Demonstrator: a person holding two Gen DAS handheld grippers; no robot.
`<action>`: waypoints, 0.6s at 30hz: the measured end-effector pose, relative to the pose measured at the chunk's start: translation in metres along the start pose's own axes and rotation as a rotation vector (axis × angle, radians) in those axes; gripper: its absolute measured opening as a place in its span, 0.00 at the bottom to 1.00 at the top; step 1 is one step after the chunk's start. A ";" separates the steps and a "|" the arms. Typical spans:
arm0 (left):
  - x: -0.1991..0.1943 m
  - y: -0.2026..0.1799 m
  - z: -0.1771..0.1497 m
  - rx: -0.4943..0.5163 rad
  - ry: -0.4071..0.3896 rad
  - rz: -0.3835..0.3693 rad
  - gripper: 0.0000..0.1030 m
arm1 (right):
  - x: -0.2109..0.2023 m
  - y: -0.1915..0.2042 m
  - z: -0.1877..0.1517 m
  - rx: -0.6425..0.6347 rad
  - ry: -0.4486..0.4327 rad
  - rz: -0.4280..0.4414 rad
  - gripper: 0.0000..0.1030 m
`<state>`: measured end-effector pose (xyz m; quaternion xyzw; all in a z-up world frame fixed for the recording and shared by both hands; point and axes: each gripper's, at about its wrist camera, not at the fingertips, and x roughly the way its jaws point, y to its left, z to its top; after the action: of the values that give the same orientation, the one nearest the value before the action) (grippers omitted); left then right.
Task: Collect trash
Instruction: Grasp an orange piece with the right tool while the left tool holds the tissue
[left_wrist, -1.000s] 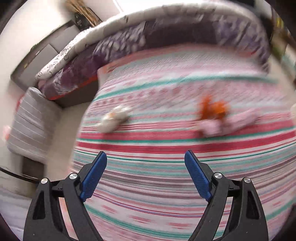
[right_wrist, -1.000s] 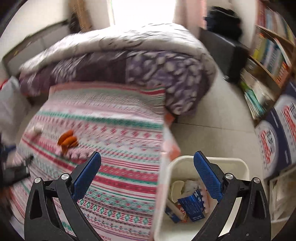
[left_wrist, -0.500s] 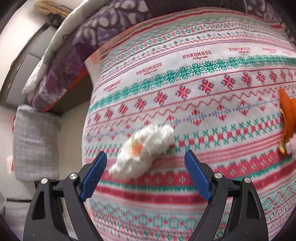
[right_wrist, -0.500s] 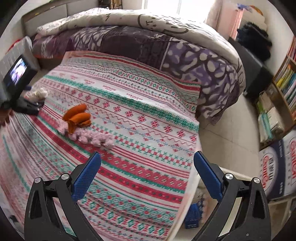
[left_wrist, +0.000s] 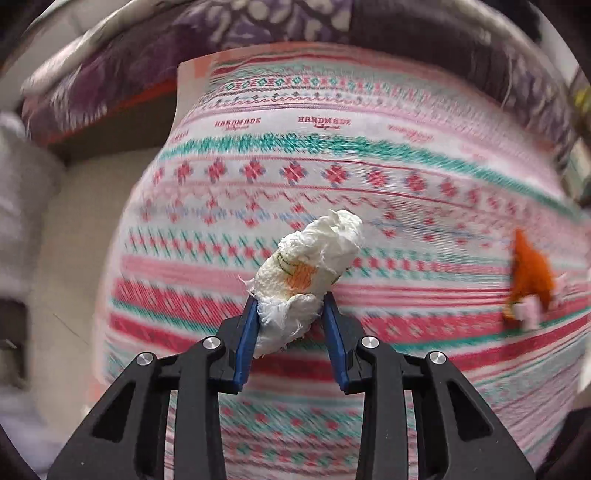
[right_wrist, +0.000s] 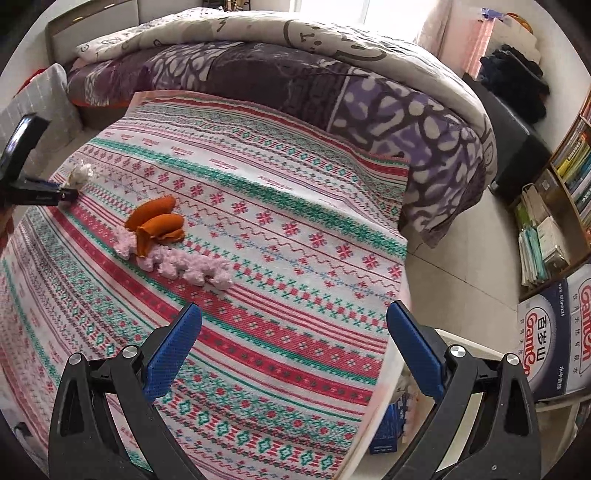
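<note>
Already the left hand-held gripper (left_wrist: 289, 308) pinches the tissue wad (left_wrist: 306, 269), whose long axis tilts toward upper right; the trash bin (right_wrist: 402, 417) sits lower right, beneath the open right hand-held gripper (right_wrist: 293, 341).

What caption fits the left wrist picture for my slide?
Left gripper shut on a crumpled white tissue above the patterned bedspread, orange peel nearby.
</note>
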<state>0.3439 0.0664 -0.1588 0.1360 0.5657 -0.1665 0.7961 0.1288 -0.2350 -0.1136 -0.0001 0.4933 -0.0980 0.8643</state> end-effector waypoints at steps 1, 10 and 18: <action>-0.004 -0.002 -0.008 -0.013 -0.011 -0.011 0.33 | 0.000 0.001 0.000 0.004 -0.001 0.009 0.93; -0.072 -0.052 -0.099 -0.190 -0.125 -0.111 0.33 | 0.017 0.014 0.009 0.180 0.042 0.208 0.91; -0.142 -0.082 -0.135 -0.341 -0.229 -0.151 0.33 | 0.067 0.039 0.038 0.380 0.123 0.364 0.74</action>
<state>0.1508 0.0623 -0.0704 -0.0635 0.5001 -0.1420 0.8519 0.2006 -0.2117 -0.1549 0.2569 0.5097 -0.0315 0.8205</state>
